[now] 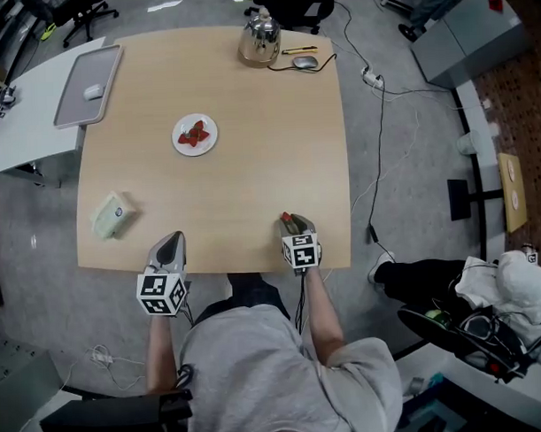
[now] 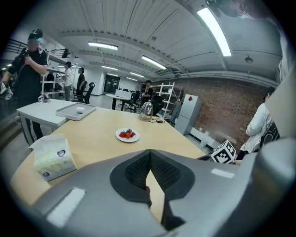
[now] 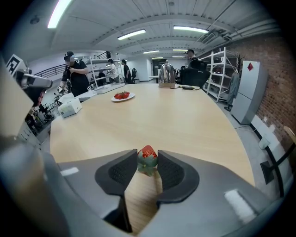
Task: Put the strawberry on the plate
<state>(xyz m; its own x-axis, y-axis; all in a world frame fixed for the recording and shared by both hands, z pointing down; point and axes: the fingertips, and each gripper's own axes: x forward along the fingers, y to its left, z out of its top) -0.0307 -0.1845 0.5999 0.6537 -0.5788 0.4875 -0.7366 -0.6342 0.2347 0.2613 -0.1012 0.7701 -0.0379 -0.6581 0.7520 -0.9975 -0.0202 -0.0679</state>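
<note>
A red strawberry with green leaves sits between the fingertips of my right gripper, and both pads press on its sides. In the head view this strawberry shows at the tip of the right gripper, near the table's front edge. The white plate lies further back at centre-left and holds several strawberries. The same plate is far ahead on the left in the right gripper view. My left gripper rests at the front-left edge, its jaws shut with nothing in them.
A tissue pack lies left of my left gripper. At the back edge stand a metal kettle and a mouse with its cable. A grey tray sits on the neighbouring white table. People stand in the background.
</note>
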